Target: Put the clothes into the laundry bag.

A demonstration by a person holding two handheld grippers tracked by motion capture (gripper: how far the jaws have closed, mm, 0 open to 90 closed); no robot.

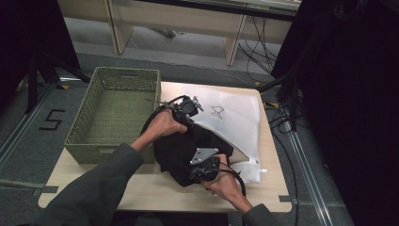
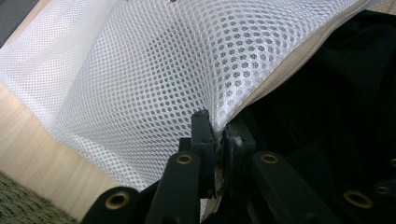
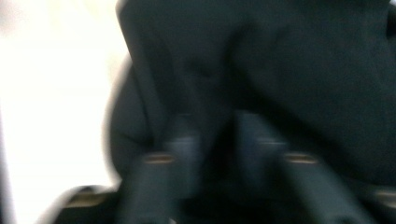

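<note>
A white mesh laundry bag lies on the wooden table with a small black drawing on it. A black garment is bunched at the bag's open, zippered edge, partly inside it. My left gripper is shut on that edge; in the left gripper view the mesh bag rises from my left gripper, with the black garment beside it. My right gripper is at the garment's near side. The right gripper view is blurred: my right gripper stands nearly closed with the black garment in the narrow gap.
A green woven basket stands on the table's left side, close to the garment. Bare wood runs along the near edge. Beyond the table are dark curtains, stands and floor cables at the right, and a light desk at the back.
</note>
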